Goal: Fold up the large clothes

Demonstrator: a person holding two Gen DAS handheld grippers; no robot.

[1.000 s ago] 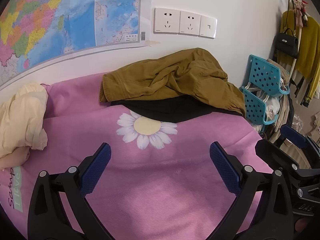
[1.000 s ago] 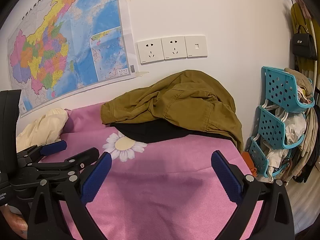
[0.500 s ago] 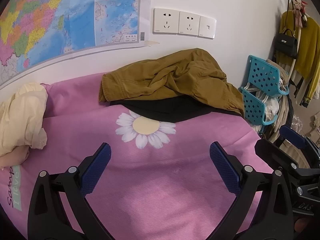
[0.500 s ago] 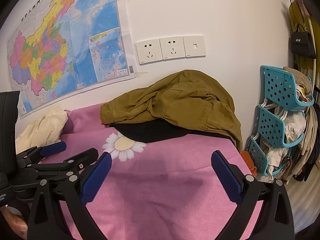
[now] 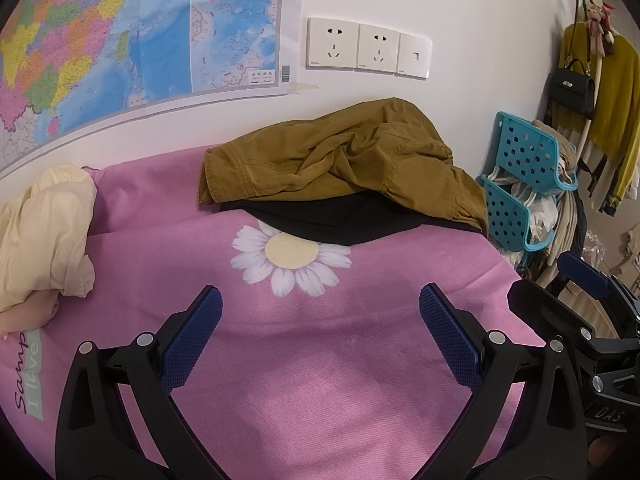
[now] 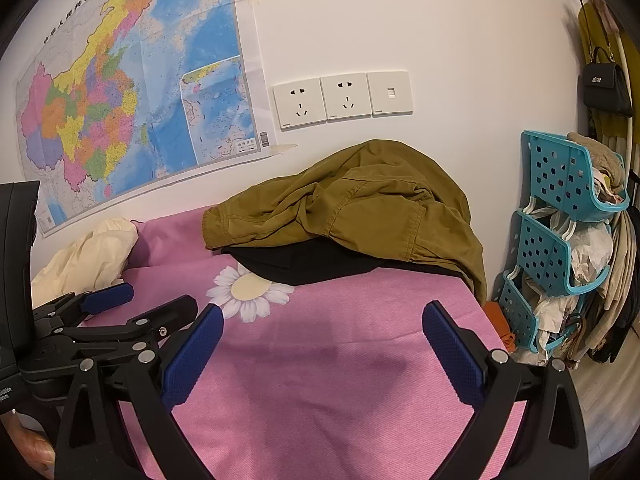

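Right in front of you, your left gripper (image 5: 320,312) hangs over the pink cloth (image 5: 320,360) with its two blue pads wide apart and nothing between them. Your right gripper (image 6: 322,330) is just beside it, also spread wide and holding nothing. Almost nothing has changed in the last second: both grippers sit in the same spots as before, and the view has only slid a tiny bit. That means no fold has begun yet, and you are likely still getting ready to reach. A little farther on, the pink cloth shows a white daisy (image 5: 292,258) printed on it. Off to the left lies a bunched-up cream cloth (image 5: 44,236). Past the daisy sits the big thing you need to fold, the brown jacket (image 5: 340,160), all crumpled in a heap against the wall. It rests on top of a black piece of clothing (image 5: 336,222) that peeks out under it. Both are well apart from your grippers, so you must move forward to grab them. Behind them is the white wall with a map (image 6: 132,92) and sockets (image 6: 344,98). A blue rack (image 6: 560,216) stands to the right.
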